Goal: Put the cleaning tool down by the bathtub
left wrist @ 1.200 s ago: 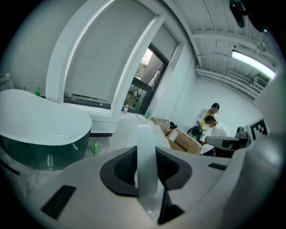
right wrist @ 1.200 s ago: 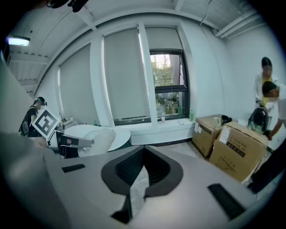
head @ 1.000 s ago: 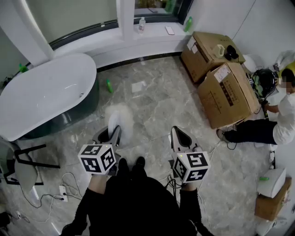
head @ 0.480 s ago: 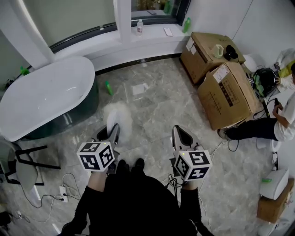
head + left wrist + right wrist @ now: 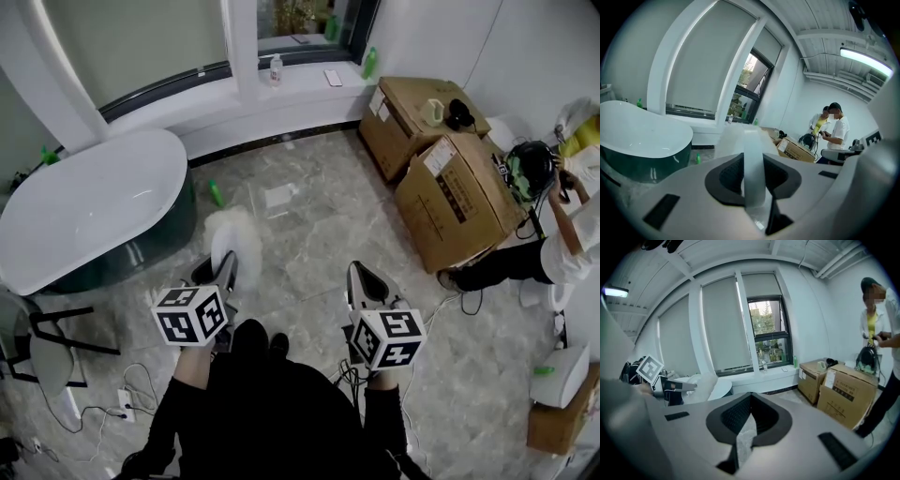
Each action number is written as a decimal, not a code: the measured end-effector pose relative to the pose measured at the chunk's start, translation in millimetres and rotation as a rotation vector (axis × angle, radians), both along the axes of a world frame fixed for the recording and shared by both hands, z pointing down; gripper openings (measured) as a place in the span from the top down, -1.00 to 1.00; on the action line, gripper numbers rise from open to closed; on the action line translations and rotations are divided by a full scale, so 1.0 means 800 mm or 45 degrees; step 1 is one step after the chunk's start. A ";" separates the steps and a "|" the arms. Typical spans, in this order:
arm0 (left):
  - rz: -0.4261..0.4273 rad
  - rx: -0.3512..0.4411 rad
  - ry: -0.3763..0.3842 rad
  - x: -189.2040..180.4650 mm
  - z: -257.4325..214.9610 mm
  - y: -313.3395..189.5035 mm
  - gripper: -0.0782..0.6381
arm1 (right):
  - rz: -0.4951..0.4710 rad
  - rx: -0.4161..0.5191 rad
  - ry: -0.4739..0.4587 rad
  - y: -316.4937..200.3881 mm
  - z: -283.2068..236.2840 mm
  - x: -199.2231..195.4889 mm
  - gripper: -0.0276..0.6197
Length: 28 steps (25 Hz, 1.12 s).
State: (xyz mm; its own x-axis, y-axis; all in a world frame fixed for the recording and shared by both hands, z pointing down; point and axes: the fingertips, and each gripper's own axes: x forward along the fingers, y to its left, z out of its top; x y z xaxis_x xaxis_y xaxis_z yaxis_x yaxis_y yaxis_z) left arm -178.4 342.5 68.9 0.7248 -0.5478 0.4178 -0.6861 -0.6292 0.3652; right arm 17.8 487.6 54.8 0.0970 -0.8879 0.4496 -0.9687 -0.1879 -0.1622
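Cleaning tool (image 5: 235, 242): fluffy white head, flat handle pinched in my left gripper (image 5: 225, 270), above floor (image 5: 323, 211)
Bathtub (image 5: 89, 202): at tool's 10 o'clock, near, not touching
Right gripper (image 5: 362, 281): my jaws together, empty

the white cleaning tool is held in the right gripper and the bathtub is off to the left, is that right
Wrong gripper. The white cleaning tool is held in the left gripper, its handle clamped between the fingers, as the left gripper view shows; the right gripper holds nothing. The bathtub is off to the left, as said.
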 end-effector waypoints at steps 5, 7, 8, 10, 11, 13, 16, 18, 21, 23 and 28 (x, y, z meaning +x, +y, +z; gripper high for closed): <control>0.000 -0.017 0.005 0.012 0.002 0.003 0.52 | 0.005 0.007 -0.018 0.002 0.002 0.010 0.92; 0.003 -0.018 -0.009 0.016 0.003 0.003 0.52 | 0.003 0.006 -0.029 0.001 0.003 0.012 0.92; 0.005 -0.017 -0.016 0.017 0.005 0.003 0.52 | 0.001 0.006 -0.033 0.000 0.004 0.013 0.91; 0.010 -0.015 -0.028 0.019 0.007 0.000 0.52 | -0.005 0.005 -0.037 -0.005 0.006 0.013 0.92; 0.011 -0.015 -0.033 0.020 0.008 -0.004 0.52 | -0.007 0.004 -0.037 -0.008 0.006 0.013 0.91; 0.010 -0.015 -0.040 0.022 0.009 -0.011 0.52 | -0.011 -0.001 -0.036 -0.016 0.007 0.015 0.92; 0.009 -0.007 -0.047 0.027 0.009 -0.024 0.52 | -0.013 -0.008 -0.034 -0.028 0.007 0.019 0.91; 0.010 -0.005 -0.054 0.031 0.010 -0.035 0.52 | -0.014 -0.015 -0.032 -0.036 0.008 0.023 0.92; 0.008 -0.014 -0.056 0.038 0.016 -0.055 0.52 | -0.011 -0.036 -0.030 -0.051 0.013 0.030 0.92; 0.009 -0.018 -0.053 0.044 0.019 -0.073 0.52 | -0.011 -0.051 -0.028 -0.065 0.018 0.036 0.92; 0.025 -0.027 -0.058 0.067 0.033 -0.133 0.52 | 0.001 -0.098 -0.027 -0.115 0.035 0.053 0.91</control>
State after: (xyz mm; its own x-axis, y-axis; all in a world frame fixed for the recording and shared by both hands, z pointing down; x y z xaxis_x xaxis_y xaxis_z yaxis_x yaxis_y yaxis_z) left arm -124.8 235.8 95.0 0.7152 -0.5246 0.4619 -0.6900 -0.6352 0.3470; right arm 60.3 396.0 82.9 0.0876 -0.8506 0.5185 -0.9649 -0.2018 -0.1679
